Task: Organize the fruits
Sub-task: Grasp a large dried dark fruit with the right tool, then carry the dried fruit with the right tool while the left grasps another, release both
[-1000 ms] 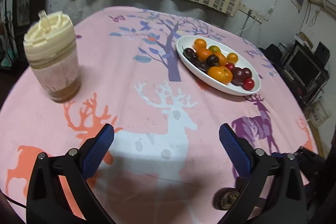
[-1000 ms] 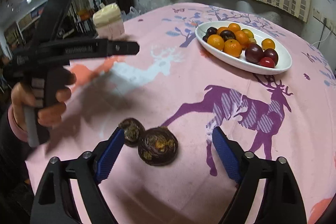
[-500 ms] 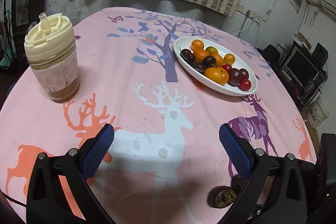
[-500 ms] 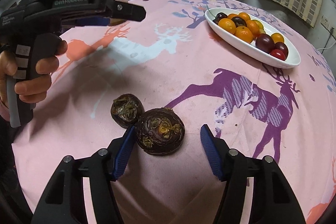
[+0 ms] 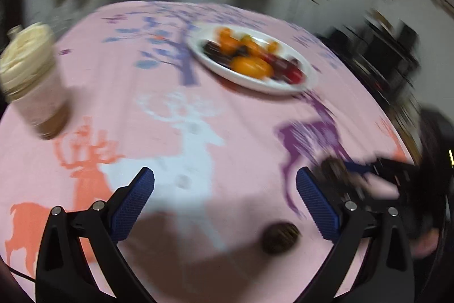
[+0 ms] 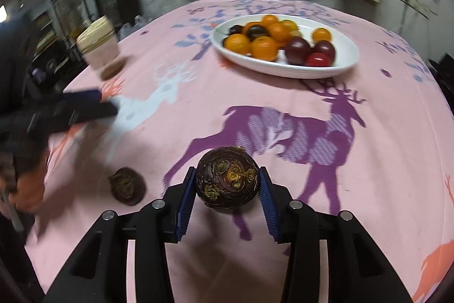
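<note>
My right gripper (image 6: 227, 179) is shut on a large dark purple fruit (image 6: 227, 178) and holds it above the pink tablecloth; it shows blurred in the left wrist view (image 5: 333, 171). A smaller dark fruit (image 6: 126, 185) lies on the cloth to its left, also in the left wrist view (image 5: 279, 237). A white oval plate (image 6: 344, 46) with orange, purple and red fruits stands at the far side, and in the left wrist view (image 5: 309, 75). My left gripper (image 5: 224, 203) is open and empty above the cloth; it is blurred in the right wrist view (image 6: 82, 108).
A cream-lidded drink cup (image 5: 32, 81) stands at the far left of the table, seen also in the right wrist view (image 6: 99, 46). The round table's edge (image 5: 377, 104) curves at the right, with dark furniture beyond.
My right gripper closed on the large dark fruit and lifted it off the cloth. The left gripper swung, blurring its view; the smaller fruit stayed on the cloth.
</note>
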### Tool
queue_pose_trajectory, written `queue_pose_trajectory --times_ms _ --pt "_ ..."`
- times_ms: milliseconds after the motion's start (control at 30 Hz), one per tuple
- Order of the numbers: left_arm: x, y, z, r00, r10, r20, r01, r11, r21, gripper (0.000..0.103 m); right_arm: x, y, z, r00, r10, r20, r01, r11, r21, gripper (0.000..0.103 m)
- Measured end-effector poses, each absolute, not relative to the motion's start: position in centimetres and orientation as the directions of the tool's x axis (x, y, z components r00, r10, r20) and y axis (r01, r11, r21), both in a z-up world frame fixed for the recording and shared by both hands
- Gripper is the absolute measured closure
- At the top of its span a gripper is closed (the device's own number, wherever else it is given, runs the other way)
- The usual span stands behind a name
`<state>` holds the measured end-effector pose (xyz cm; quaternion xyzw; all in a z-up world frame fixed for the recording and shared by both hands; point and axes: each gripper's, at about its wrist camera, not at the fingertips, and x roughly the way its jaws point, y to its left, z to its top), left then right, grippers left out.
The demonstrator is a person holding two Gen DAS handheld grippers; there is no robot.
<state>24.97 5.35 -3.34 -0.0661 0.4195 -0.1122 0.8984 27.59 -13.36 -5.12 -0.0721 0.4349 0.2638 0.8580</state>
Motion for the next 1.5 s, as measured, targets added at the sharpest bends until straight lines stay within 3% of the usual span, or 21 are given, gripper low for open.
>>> queue_pose_trajectory --times_ms 133,333,400,467,633,767,1033,1333,1500 --pt "22.8 0.9 -4.3 0.584 -0.272 -0.765 0.370 0.928 -0.048 0.005 28.0 -13.8 -5.4 0.477 0.376 -0.794 -0.493 0.863 0.113 0.059" --pt "22.0 -0.6 -5.9 0.557 -0.244 -0.793 0.421 0.907 0.016 0.005 28.1 -13.8 -5.4 0.472 0.377 -0.797 -0.496 0.861 0.113 0.059" --pt "22.2 -0.7 -6.2 0.548 -0.237 -0.802 0.412 0.911 0.012 0.013 28.0 -13.7 -5.5 0.471 0.375 -0.798 -0.497 0.861 0.110 0.059" --pt "22.5 -0.7 -6.8 0.519 -0.248 -0.818 0.415 0.910 -0.011 0.037 28.0 -13.7 -5.6 0.469 0.370 -0.802 -0.496 0.862 0.108 0.059" --pt "22.3 -0.9 -7.0 0.509 -0.246 -0.825 0.419 0.908 -0.012 0.040 28.1 -13.7 -5.7 0.468 0.365 -0.805 -0.493 0.863 0.105 0.059" --pt "22.2 -0.9 -6.9 0.515 -0.245 -0.822 0.418 0.908 -0.010 0.052 28.1 -13.7 -5.8 0.465 0.362 -0.808 -0.495 0.863 0.102 0.059" --pt "22.4 -0.7 -6.7 0.525 -0.236 -0.818 0.400 0.916 -0.008 0.065 28.0 -13.7 -5.8 0.468 0.361 -0.807 -0.493 0.864 0.101 0.059" --pt "22.2 -0.5 -6.5 0.540 -0.228 -0.810 0.381 0.924 -0.006 0.066 27.8 -13.5 -5.9 0.461 0.377 -0.803 -0.509 0.854 0.109 0.059" --pt "23.2 0.4 -5.7 0.536 -0.280 -0.797 0.336 0.936 -0.103 0.066 27.6 -13.7 -5.5 0.468 0.418 -0.778 -0.530 0.838 0.131 0.059"
